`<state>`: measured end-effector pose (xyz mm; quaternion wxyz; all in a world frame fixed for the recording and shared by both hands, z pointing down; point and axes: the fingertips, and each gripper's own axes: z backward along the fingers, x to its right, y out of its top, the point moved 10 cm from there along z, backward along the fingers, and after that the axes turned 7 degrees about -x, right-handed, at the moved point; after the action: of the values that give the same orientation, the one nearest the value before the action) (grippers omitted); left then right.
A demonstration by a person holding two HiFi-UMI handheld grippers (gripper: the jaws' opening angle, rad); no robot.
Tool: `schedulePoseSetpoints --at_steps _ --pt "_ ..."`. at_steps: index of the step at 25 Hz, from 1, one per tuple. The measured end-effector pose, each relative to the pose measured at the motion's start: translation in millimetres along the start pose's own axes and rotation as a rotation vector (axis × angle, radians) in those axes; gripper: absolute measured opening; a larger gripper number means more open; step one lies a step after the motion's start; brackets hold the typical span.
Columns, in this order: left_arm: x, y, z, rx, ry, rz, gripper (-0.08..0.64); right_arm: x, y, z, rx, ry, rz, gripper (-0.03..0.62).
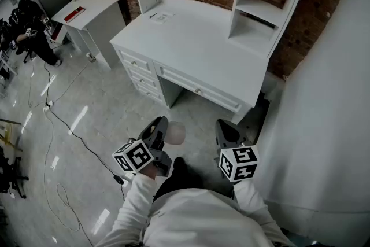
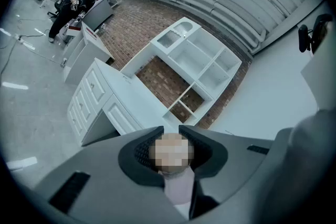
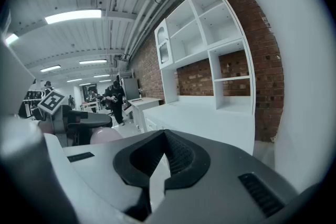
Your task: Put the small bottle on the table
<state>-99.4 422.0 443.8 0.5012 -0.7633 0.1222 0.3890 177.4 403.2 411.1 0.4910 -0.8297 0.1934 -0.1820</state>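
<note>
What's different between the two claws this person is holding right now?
The left claw grips a small pale bottle; the right claw holds nothing. The left claw's jaws stand apart around it; the right claw's are closed together. Both are grey and held short of the white desk.

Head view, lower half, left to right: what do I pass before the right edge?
left gripper, shut on the small bottle → right gripper → white wall

White sleeves (image 1: 136, 199); grey left gripper (image 1: 163, 124) and right gripper (image 1: 226, 127) bear black-and-white marker cubes (image 1: 134, 155).
</note>
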Motion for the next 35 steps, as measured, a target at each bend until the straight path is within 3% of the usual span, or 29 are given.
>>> schedulePoseSetpoints --at_steps 10,21,29,35 --pt "9.6 -3.7 0.4 0.01 -0.013 -0.02 0.101 4.0 -2.5 7.9 0.029 -0.011 -0.017 0.028" --pt "0.8 -11.1 -2.2 0.006 0.011 0.024 0.101 10.5 -3.8 7.2 0.045 0.001 -0.034 0.028" --pt "-16.7 16.8 -30.6 0.009 0.012 0.022 0.101 21.1 14.9 -21.3 0.07 0.012 -0.056 0.028" --pt "-41.2 49.7 -74.8 -0.001 0.001 0.017 0.101 35.4 35.3 -73.6 0.049 -0.007 -0.061 0.028"
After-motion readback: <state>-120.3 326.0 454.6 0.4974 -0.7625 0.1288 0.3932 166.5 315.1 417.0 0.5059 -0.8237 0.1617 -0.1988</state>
